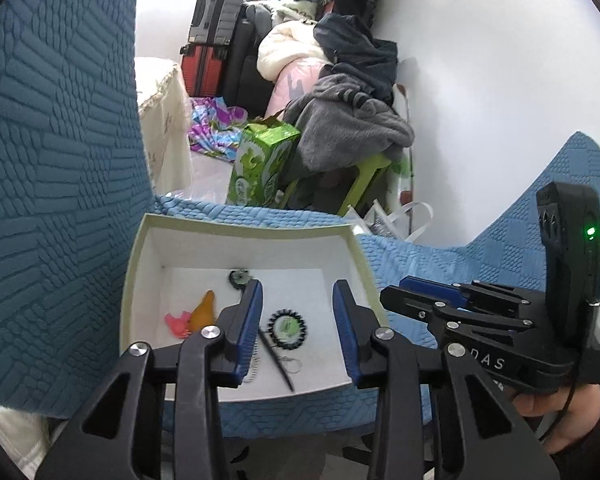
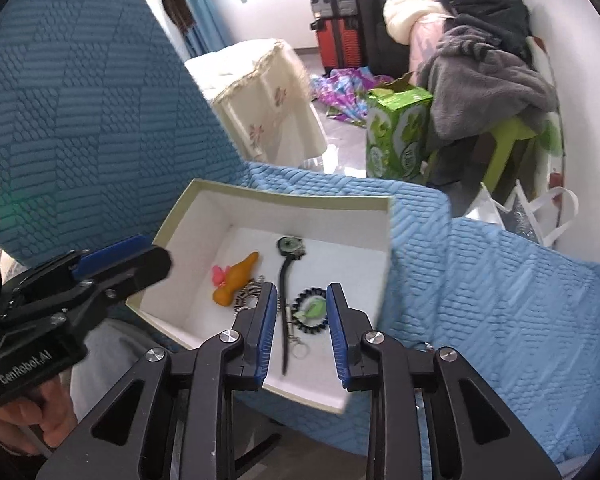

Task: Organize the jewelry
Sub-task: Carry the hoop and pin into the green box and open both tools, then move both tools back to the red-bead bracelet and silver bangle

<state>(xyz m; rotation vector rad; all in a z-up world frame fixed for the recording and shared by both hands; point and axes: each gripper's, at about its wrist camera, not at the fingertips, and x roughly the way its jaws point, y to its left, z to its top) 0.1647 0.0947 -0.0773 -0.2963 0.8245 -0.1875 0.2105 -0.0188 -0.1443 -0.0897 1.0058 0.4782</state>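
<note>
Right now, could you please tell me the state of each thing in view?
Left tongs: open, empty, above the box.
Right tongs: open, empty, above the box.
Box: lidless, on the blue cover.
Orange charm: lying inside.
Round green pendant: lying inside.
Black stick pin: lying inside.

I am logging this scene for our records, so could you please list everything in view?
Shallow white cardboard box: one, white inside, on the blue quilted seat cover.
Orange teardrop-shaped charm: one, left in box.
Pink charm: one, beside the orange one.
Round black-rimmed green pendant: one, right in box.
Long black strap with round dark end: one, box middle.
Green printed carton: one, on floor.
Red suitcase: one, far back.
Grey fleece garment: one, on green stool.
Left hand-held gripper: open, over box.
Right hand-held gripper: open, over box.
</note>
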